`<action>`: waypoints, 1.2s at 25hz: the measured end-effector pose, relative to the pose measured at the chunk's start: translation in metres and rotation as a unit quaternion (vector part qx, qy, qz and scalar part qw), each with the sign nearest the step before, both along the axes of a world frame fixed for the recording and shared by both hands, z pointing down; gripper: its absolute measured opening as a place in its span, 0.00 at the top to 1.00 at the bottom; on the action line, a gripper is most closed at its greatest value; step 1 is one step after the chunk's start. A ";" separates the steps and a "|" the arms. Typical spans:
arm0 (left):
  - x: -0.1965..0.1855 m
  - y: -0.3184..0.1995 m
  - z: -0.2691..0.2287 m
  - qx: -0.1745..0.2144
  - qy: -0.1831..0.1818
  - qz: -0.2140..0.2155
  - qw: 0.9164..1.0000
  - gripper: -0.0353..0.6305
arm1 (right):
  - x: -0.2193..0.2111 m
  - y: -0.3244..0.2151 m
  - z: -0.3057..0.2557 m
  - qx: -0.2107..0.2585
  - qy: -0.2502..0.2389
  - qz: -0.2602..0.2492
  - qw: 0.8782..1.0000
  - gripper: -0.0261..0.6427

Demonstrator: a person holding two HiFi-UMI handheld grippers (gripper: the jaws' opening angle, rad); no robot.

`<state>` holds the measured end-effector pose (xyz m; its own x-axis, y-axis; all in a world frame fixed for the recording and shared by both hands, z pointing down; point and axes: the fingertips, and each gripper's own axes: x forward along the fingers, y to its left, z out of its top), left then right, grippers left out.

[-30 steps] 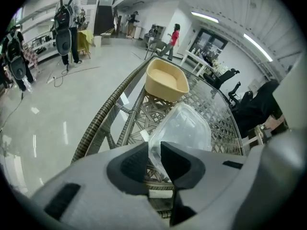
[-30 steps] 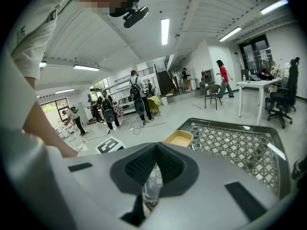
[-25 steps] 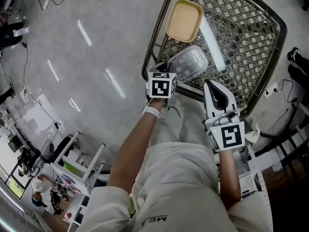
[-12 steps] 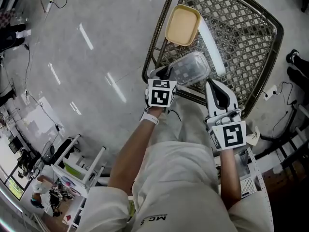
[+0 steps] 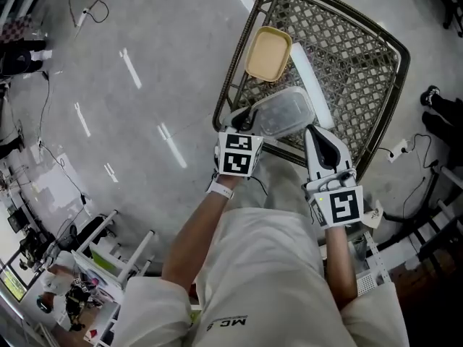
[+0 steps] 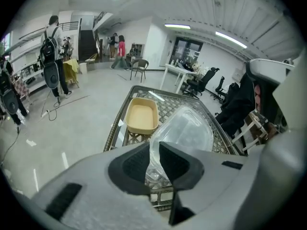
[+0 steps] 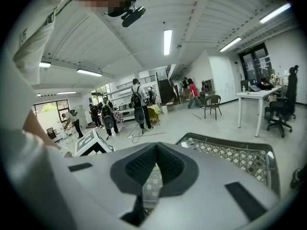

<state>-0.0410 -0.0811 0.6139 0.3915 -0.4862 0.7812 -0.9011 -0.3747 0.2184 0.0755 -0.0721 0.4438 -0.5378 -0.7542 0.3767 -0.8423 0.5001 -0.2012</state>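
Left tongs (image 6: 152, 163) are closed on the near rim of the clear tub (image 6: 187, 128). The tub hangs tilted over the near edge of the counter (image 5: 347, 56), just beside the yellow tray (image 5: 268, 53). Right tongs (image 7: 154, 171) are closed together on nothing, near the tub's right side.

Hazard: single-edge grip on thin, flexible plastic. The rim may bend or slip free, dropping the tub past the counter edge to the floor (image 5: 145, 63).
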 end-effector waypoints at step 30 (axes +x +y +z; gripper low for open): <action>-0.013 0.011 -0.347 0.355 0.056 -0.065 0.931 0.83 | 0.021 0.043 -0.183 0.159 0.021 0.054 0.986 0.94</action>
